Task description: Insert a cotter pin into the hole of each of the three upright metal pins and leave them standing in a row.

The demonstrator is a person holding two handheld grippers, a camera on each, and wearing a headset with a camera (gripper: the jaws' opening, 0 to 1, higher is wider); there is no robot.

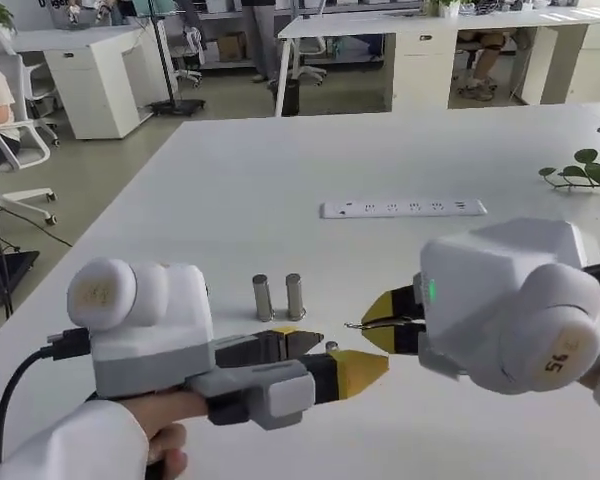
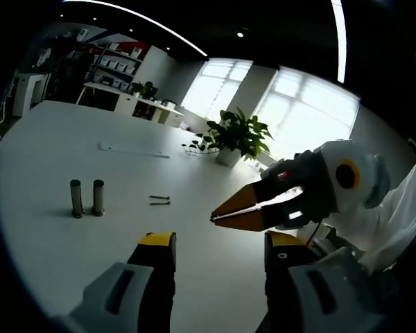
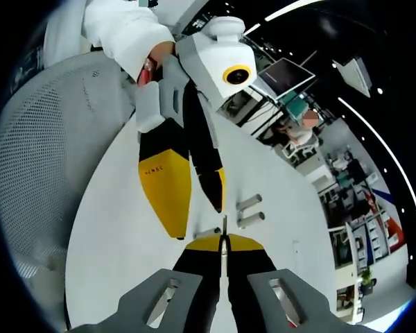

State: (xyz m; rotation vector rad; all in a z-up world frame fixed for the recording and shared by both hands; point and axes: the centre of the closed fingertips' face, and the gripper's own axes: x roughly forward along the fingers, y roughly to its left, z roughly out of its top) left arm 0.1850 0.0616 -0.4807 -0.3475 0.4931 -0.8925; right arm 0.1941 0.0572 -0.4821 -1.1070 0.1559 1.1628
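Right tongs (image 3: 223, 241) clamp, seemingly, a cotter pin (image 1: 356, 325) pointing at parted left tongs (image 2: 218, 244).

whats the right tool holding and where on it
A cotter pin, pinched along its shank between the closed jaw tips of the right tool, with one end sticking out past them. Which end that is cannot be told.

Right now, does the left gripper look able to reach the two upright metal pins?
Probably yes: the left gripper is open, and bare table lies between its jaws and the two upright metal pins.
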